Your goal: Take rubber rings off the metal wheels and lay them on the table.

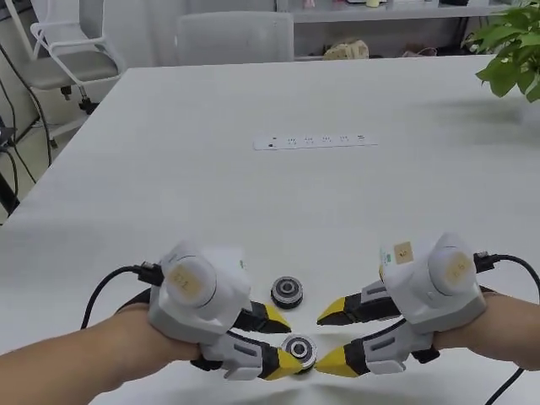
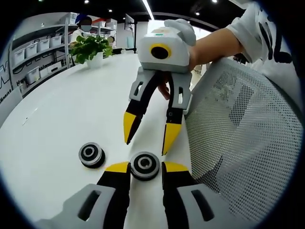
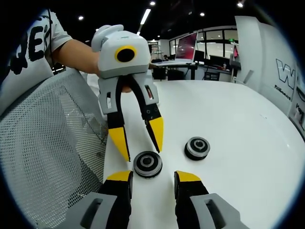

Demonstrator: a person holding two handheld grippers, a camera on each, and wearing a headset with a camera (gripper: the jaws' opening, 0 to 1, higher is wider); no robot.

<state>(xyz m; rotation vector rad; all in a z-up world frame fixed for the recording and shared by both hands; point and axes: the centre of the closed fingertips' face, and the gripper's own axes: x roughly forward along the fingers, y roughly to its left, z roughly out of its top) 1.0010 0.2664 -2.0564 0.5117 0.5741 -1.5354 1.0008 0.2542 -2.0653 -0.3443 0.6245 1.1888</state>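
Here, both grippers rest low at the near edge of the white bench (image 1: 253, 194), their yellow tips pointing at each other. The left gripper (image 1: 291, 342) has its jaws parted about as wide as a wheel. The near wheel (image 1: 299, 346) sits right at its tips; in the left gripper view it lies between the two tips, close on both sides (whether they actually press on it I cannot tell). The right gripper (image 1: 322, 340) is spread open and holds nothing. Its tips stand just beside that same wheel on the opposite side, apart from it.

The far wheel (image 1: 287, 291) lies flat on the bench a little beyond the near one, apart from both grippers. Each wheel shows a dark rubber ring (image 3: 147, 172) around a metal hub, so both rings are still on.

Farther up the bench lies a white power strip (image 1: 314, 141), well away from the work. A green plant (image 1: 510, 59) leans in at the far right corner. A mesh chair back (image 2: 243, 133) stands beside the bench edge in both gripper views.
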